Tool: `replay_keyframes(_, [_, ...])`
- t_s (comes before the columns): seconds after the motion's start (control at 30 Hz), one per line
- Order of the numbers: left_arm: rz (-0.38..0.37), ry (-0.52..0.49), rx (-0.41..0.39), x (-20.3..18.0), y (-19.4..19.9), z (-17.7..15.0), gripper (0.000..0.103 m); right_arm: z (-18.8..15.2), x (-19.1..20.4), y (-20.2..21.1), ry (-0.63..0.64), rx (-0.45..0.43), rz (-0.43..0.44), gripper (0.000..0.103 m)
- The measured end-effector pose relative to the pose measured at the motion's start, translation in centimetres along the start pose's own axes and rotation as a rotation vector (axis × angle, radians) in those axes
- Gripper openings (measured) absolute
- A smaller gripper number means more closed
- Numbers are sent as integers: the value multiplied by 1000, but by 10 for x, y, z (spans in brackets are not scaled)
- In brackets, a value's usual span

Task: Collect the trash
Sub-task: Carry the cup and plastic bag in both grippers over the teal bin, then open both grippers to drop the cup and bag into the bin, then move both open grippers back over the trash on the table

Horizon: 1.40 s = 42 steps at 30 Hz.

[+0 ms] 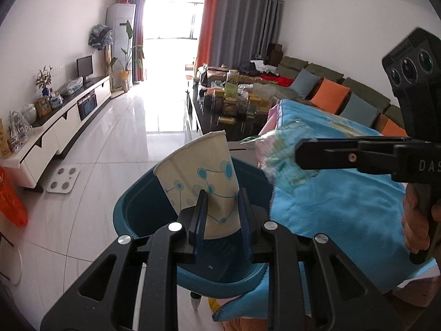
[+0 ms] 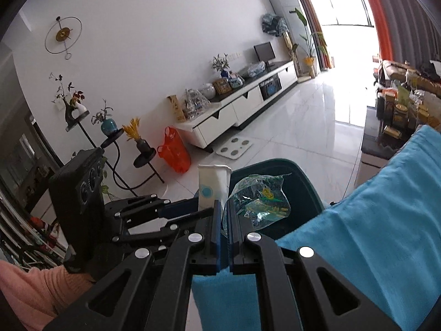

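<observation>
Paper cup (image 1: 202, 184) sits clamped in the left hand-held gripper (image 1: 220, 215), pads (image 1: 201, 215) pressing both sides of its lower wall. Cup base is hidden behind the fingers. Long axis tilts, open mouth up and leaning right in the left wrist view, base toward the camera. In the right wrist view the same cup (image 2: 213, 184) looks squeezed flat and stands near upright, mouth up.

Cup hangs over the open teal bin (image 1: 143, 207). Near rim of the bin is covered by gripper linkage; bin interior is dark, contents hard to make out.

Right of the cup: right hand-held gripper (image 2: 223, 220) clenched on a crumpled clear plastic wrapper (image 2: 260, 198) with green and yellow print. Only a corner of the wrapper is between the pads; the rest sticks out ahead and right, over the bin (image 2: 303, 184). Print unreadable. From the left wrist view the wrapper (image 1: 278, 160) is blurred and partly behind the right gripper's finger (image 1: 325, 154).

Far right: blue towel (image 2: 372, 220) drapes just beside the bin, edges cut off by the frame. A hand (image 1: 416, 220) on the right gripper's handle is cut off at the edge.
</observation>
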<state>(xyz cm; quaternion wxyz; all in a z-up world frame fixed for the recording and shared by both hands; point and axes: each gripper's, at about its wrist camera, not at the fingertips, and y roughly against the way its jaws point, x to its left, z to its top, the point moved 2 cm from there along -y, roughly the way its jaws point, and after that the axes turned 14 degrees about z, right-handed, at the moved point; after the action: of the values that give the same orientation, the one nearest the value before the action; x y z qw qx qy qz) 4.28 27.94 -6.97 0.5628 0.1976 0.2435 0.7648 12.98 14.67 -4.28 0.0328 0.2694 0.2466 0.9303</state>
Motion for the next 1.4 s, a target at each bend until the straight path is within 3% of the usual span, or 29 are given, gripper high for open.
replay_keyframes(0.3, [14,13,60,-1,-24,-10,23,7,-22,-41,-89,75,-12,5])
replay_keyframes(0.5, [23,36,95,2,-34,-17,23,9,-29,-49,-125,103,-43,10])
replay_keyframes(0.57, [32,42,105,2,-38,-19,25,6,-33,-47,-139,96,-44,17])
replay_keyframes(0.77, [68,78,71,10,-29,-19,42,4,-35,-32,-142,50,-56,27])
replay_keyframes(0.97, [106,63,-59,-4,13,-6,63,-3,-14,8,-77,-23,-71,35])
replay_keyframes(1.1, [50,35,-125,-26,38,1,71,-10,2,46,-22,-79,-101,42])
replay_keyframes(1.4, [-204,-116,-179,-127,76,-2,75,-50,18,151,-4,-220,-232,43])
